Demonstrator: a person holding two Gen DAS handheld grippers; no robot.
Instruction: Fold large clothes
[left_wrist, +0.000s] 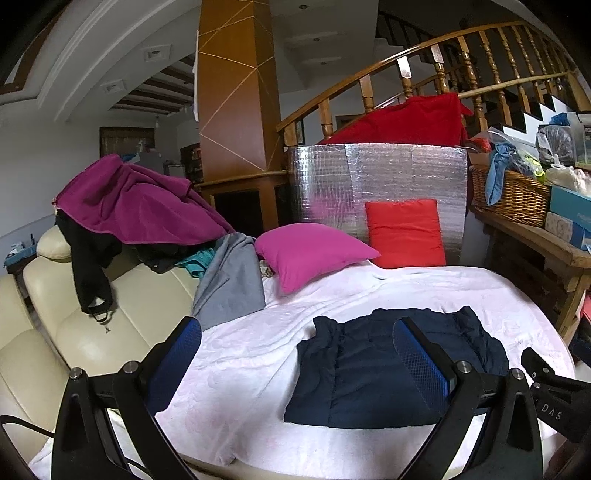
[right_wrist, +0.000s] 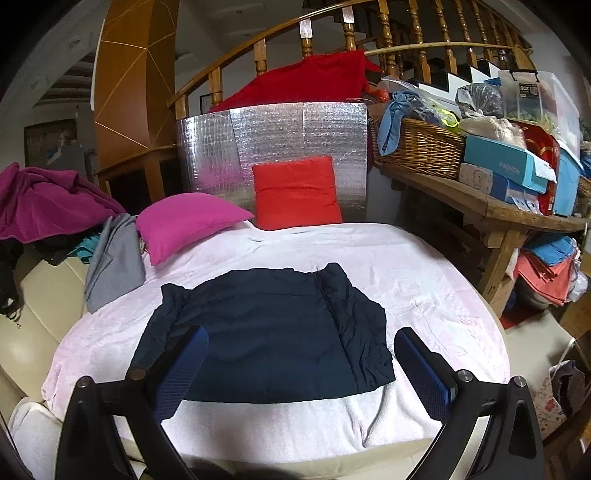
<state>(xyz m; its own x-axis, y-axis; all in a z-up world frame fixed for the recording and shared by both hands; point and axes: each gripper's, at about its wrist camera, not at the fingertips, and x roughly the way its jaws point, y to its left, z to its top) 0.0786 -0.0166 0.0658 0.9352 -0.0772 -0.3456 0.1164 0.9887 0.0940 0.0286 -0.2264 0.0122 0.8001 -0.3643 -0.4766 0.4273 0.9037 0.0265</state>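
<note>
A dark navy garment (left_wrist: 369, 373) lies folded into a rough rectangle on the pale pink blanket (left_wrist: 258, 354); it also shows in the right wrist view (right_wrist: 266, 332) on the same blanket (right_wrist: 424, 288). My left gripper (left_wrist: 297, 354) is open and empty, held above the blanket at the garment's left side. My right gripper (right_wrist: 301, 363) is open and empty, held above the garment's near edge. Part of the right gripper's body shows at the lower right of the left wrist view.
A magenta pillow (right_wrist: 184, 221) and a red pillow (right_wrist: 295, 192) lean at the back against a silver foil panel (right_wrist: 295, 129). A grey garment (right_wrist: 114, 254) and a magenta clothes heap (left_wrist: 133, 199) lie on the cream sofa (left_wrist: 92, 332). A cluttered wooden bench (right_wrist: 498, 206) stands right.
</note>
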